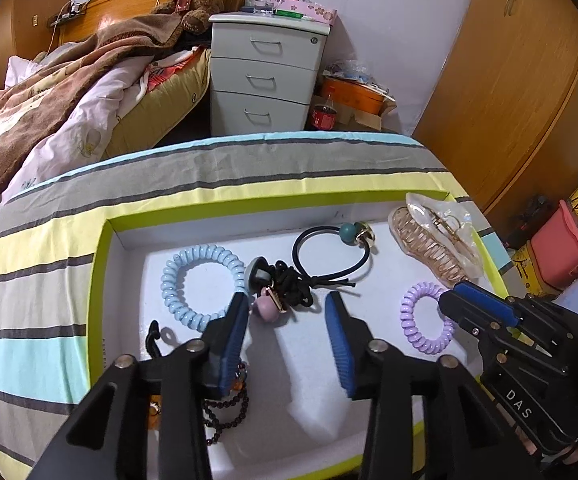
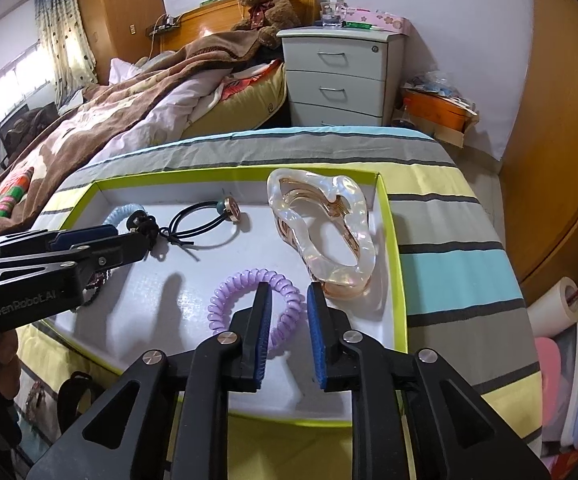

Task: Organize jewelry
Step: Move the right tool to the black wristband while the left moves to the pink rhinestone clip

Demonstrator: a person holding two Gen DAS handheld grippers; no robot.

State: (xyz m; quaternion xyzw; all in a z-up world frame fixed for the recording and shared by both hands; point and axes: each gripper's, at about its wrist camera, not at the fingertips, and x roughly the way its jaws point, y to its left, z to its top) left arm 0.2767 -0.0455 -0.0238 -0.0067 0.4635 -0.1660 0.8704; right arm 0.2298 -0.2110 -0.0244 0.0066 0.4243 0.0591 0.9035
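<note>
Left gripper (image 1: 287,304) nearest the lens in the left wrist view: jaws spread, nothing between them, hovering over the white floor of the tray (image 1: 101,280). A dark bead bracelet (image 1: 225,404) lies partly under its left finger.

Just beyond the fingertips: knotted black hair tie (image 1: 295,282) with a pink bead and a grey disc attached. Left of it, touching the left fingertip in view, a light blue spiral hair tie (image 1: 201,280), lying flat. Behind, a black elastic hair tie (image 1: 329,254) with a teal bead and gold charm at its far side; its loose ends trail toward the knotted tie.

Right gripper (image 2: 287,294): jaws apart, gripping nothing. Its left finger overlaps the purple spiral hair tie (image 2: 249,304), which lies flat; contact cannot be told.

Pearly hair claw clip (image 2: 325,232) stands on its teeth in the tray's right far corner, just beside the right fingertip. Long axis runs from near-right to far-left in the right wrist view; spring hinge faces the right wall.

Tray has lime-green rim, rests on a striped cloth (image 1: 41,248).
</note>
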